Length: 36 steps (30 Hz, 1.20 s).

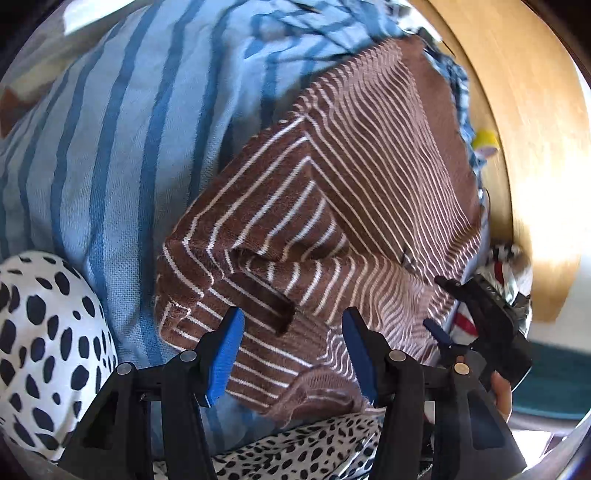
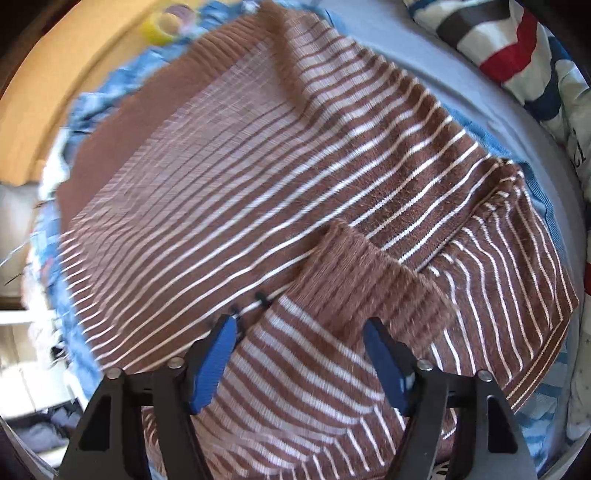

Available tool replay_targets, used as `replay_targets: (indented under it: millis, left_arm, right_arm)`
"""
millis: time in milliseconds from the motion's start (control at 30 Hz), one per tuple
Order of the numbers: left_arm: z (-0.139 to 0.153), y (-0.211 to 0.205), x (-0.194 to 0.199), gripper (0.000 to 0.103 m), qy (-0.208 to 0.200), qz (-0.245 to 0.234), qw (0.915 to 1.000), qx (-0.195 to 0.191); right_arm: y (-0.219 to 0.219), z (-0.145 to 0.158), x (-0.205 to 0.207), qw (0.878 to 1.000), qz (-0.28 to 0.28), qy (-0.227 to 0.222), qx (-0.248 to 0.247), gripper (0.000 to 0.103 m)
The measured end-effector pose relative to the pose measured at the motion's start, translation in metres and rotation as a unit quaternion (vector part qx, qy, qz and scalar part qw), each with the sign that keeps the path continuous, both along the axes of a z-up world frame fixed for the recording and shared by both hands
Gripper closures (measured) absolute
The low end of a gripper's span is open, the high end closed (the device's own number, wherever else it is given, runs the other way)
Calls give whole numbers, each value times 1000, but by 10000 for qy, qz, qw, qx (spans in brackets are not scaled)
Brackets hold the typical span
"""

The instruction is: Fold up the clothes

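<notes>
So the brown sweater [image 2: 229, 177] with thin white stripes is lying mostly flat on a light blue striped sheet [image 1: 110, 147]. It's a ribbed knit with a plain brown band along the far edge. A sleeve is folded in across the body, its ribbed cuff [image 2: 369, 273] ending near the middle, so the sleeve stripes run crosswise to the body stripes. In the right wrist view, the long axis goes roughly from the near bottom edge up toward the far upper left, plain band end pointing away from the camera.

The left gripper [image 1: 291, 354] hangs over the near folded corner with its blue pads spread apart, fabric below them but not pinched. The right gripper [image 2: 299, 354] is the same: jaws wide, sleeve under the gap, nothing clamped.

Around it: a white cloth with black spots [image 1: 44, 332] just beside the sheet, a red, white and navy striped fabric [image 2: 509, 55] off to one side, a wooden surface [image 1: 528, 147] beyond, and a yellow tape roll [image 2: 159, 26] on it.
</notes>
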<state>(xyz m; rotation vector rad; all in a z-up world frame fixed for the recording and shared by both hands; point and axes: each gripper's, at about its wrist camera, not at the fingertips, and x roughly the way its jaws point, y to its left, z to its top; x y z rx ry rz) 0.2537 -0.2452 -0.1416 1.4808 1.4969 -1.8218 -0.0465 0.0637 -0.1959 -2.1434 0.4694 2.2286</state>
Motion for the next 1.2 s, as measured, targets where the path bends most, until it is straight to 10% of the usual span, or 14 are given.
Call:
replay_targets:
  millis: [100, 267, 333, 667, 733, 833, 1033, 1200]
  left_arm:
    - [-22, 5, -7, 47, -180, 304, 9993, 145]
    - [-46, 2, 5, 47, -478, 486, 9970, 377]
    - [-51, -2, 11, 47, -507, 594, 9961, 419]
    - [-33, -13, 32, 47, -236, 963, 9945, 338]
    - [-34, -14, 35, 47, -223, 979, 9943, 354]
    - [-37, -14, 44, 47, -116, 1132, 9925, 452]
    - [-24, -19, 63, 47, 266, 1529, 9873, 349]
    - [-24, -12, 57, 47, 291, 1769, 9826, 475]
  right_arm:
    - [-8, -17, -13, 9999, 78, -70, 82, 34]
    - [-6, -21, -7, 9990, 246, 269, 250, 88]
    - [-2, -3, 0, 9976, 368, 574, 127, 93]
    - [13, 147, 61, 9425, 1362, 2800, -1216, 93]
    - [35, 137, 86, 9486, 1330, 2712, -943, 90]
    - [84, 94, 117, 9784, 852, 1876, 173, 41]
    - [145, 55, 132, 9945, 103, 1033, 110, 52]
    - [79, 63, 129, 9848, 1104, 1337, -72, 46]
